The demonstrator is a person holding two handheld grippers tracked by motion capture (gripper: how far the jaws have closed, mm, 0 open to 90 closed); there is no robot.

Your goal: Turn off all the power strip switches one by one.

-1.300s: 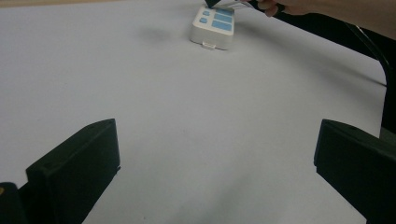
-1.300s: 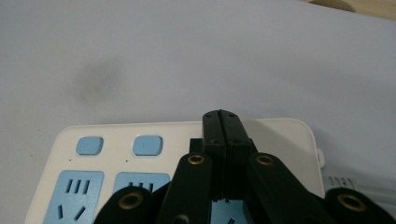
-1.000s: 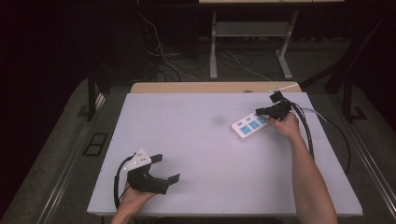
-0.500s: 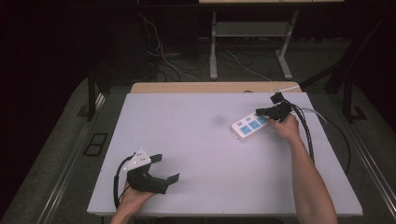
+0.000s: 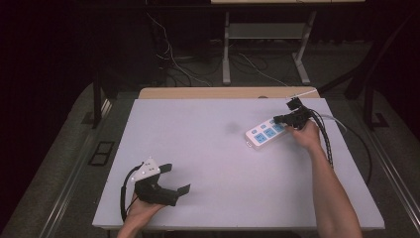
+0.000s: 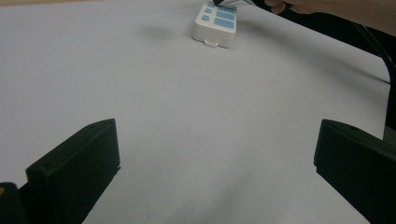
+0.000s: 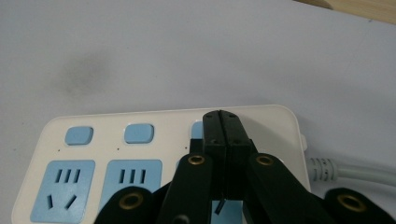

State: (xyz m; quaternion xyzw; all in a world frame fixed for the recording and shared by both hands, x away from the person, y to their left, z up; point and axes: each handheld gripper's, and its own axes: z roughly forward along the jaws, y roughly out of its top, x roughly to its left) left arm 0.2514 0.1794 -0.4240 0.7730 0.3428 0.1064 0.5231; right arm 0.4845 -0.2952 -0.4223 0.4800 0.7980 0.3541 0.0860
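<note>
The power strip (image 5: 266, 133) lies flat at the table's (image 5: 208, 148) far right. The right gripper (image 7: 223, 122), jaws pressed together and grasping nothing, bears tip-down on a blue switch, probably to press it. The left gripper (image 5: 171, 179) rests released near the front-left edge

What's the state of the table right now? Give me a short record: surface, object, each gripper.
surface: pale grey table
object: white power strip with blue sockets, lying flat at the far right, cord leading off to the right
right gripper: jaws shut, tips over the strip's top near its cord end; contact cannot be told
left gripper: jaws open, holding nothing, near left of table, far from the strip
</note>
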